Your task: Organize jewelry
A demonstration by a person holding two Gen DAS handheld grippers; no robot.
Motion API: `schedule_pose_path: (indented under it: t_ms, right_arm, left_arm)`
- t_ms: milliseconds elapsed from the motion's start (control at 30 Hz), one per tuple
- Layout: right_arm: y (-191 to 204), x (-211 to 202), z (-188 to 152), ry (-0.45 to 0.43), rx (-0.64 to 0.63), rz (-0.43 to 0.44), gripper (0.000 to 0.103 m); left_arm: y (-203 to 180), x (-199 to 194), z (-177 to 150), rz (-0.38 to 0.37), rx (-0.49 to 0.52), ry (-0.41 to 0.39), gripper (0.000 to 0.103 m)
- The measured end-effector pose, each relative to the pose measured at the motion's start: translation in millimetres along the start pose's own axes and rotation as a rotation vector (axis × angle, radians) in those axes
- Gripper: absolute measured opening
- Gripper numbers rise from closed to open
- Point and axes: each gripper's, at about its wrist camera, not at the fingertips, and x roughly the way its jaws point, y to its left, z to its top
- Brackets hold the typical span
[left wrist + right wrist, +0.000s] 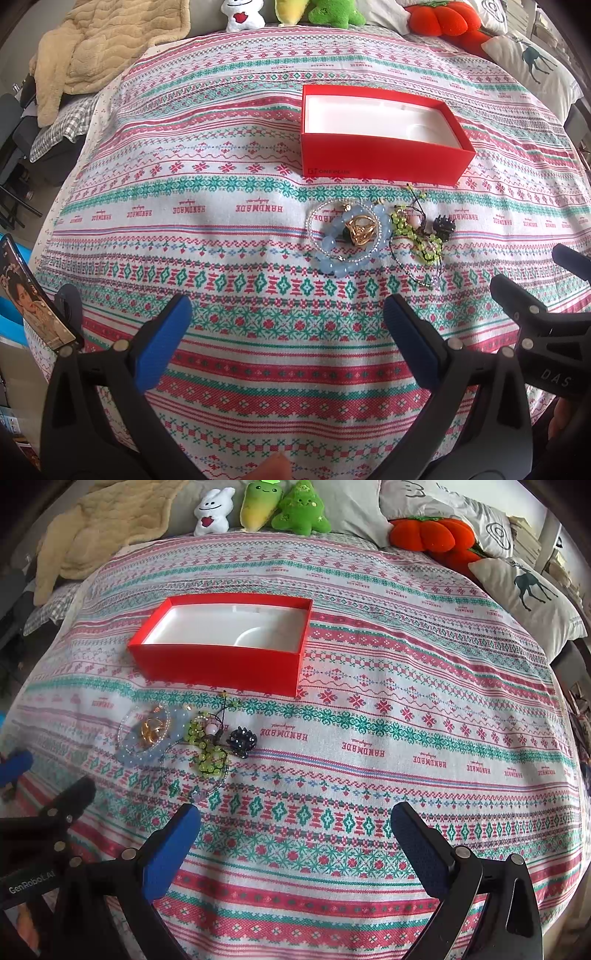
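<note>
Red box [384, 162] walls off jewelry pile [373, 236] behind.

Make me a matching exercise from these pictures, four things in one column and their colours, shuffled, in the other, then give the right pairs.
Things:
1. box
2. bead bracelet
3. ring
4. tree-shaped plush toy

Colours:
A. gold
B. green
C. red
D. pale blue

Pairs: 1-C, 2-D, 3-A, 4-B. The box sits open on the patterned cloth, with the bracelet in front of it and the ring lying inside the bracelet's loop.
</note>
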Motion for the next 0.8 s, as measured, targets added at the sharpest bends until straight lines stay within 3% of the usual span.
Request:
schedule_pose_path:
  t_ms: [800]
  right_arm:
    - [-2.4,-4.8,0.8,-0.013,0.003,-0.003,0.103]
  left_arm:
    - [2.3,-5.3,3.4,-0.011,-0.009,-0.007,0.103]
